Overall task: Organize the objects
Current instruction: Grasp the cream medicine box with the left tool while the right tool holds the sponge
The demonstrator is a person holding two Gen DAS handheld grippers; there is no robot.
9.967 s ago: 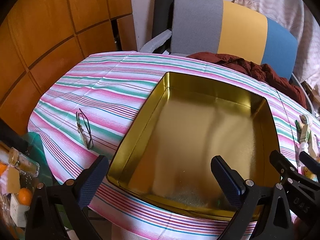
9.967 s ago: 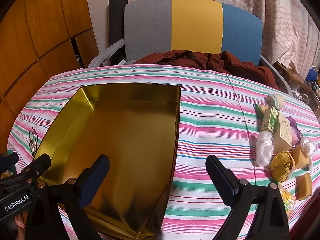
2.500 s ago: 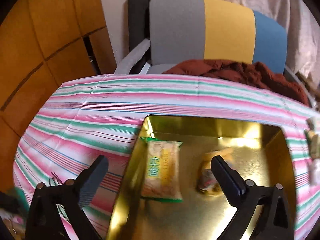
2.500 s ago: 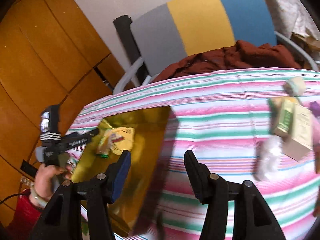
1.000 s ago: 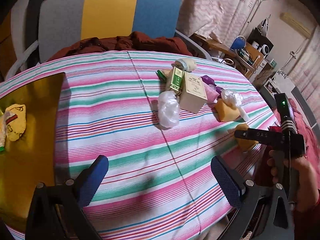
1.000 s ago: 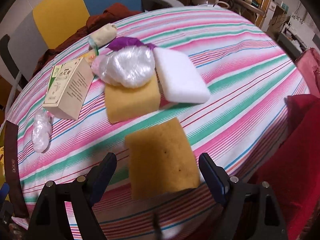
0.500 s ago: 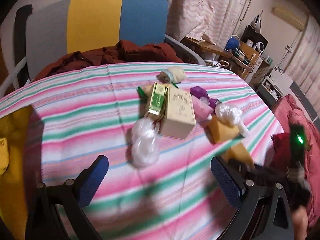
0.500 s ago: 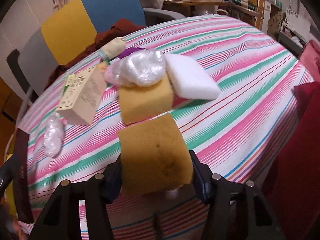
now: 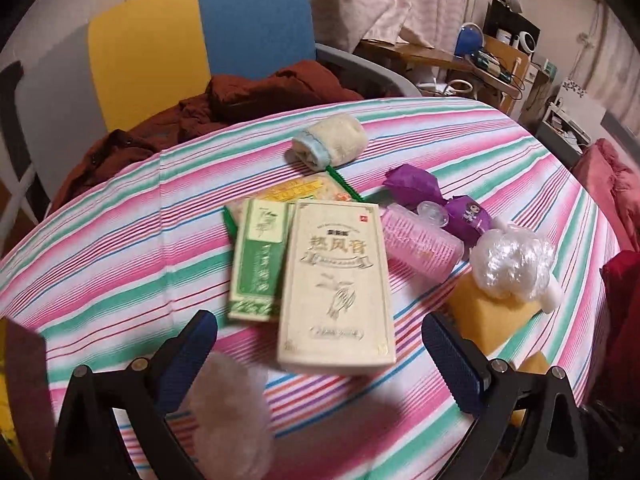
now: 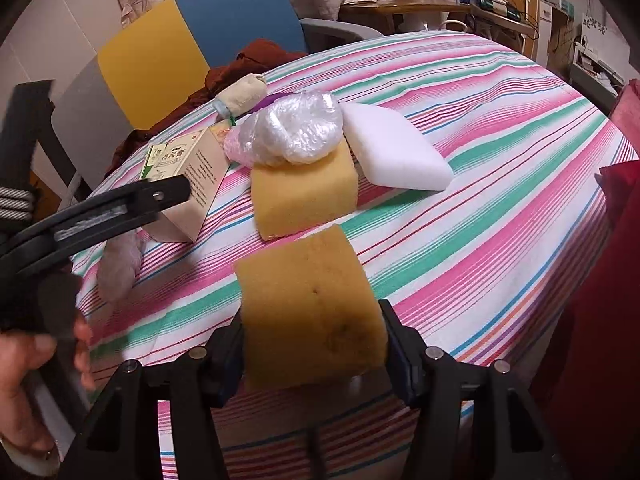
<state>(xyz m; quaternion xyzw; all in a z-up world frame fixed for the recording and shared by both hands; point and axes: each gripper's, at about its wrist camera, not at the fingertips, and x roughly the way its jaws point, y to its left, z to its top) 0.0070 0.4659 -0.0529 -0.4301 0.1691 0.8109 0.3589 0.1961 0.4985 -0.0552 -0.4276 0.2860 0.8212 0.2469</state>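
- Sponge [image 10: 312, 312], the yellow block nearest the right wrist camera, sits clamped between the pads of the right gripper [image 10: 314, 344], one pad on each side face; its top face has a few small pits and darker stains.
- Sides bulge slightly where the pads press, so I judge it soft, light and springy: a firm squeeze across the flat sides should carry it, and a light pinch on a corner would likely let it twist or slip out.
- Table [image 10: 500, 128], under a striped cloth, carries the remaining things: a second yellow sponge [image 10: 304, 196] just beyond the held one, a wad of clear plastic [image 10: 296, 132] resting on its far edge, and a white foam block [image 10: 396, 152] beside both.
- Left gripper [image 9: 320, 356] hangs over the same pile with its blue pads spread wide and nothing between them.
- Beneath it lies a cream carton [image 9: 336, 284] with a green carton [image 9: 260, 264] touching its left edge; both look stiff and light, and across the short width seems the safest place to grip the cream one.
- A blurred pale lump [image 9: 228, 412] sits near the left pad; it may be crumpled plastic, too smeared to be sure.
- A rolled cloth [image 9: 330, 142], a pink ribbed roll [image 9: 420, 244] and purple wrappers [image 9: 412, 188] lie farther back; all look soft or crushable.
- Whether the held sponge is off the cloth I cannot tell.
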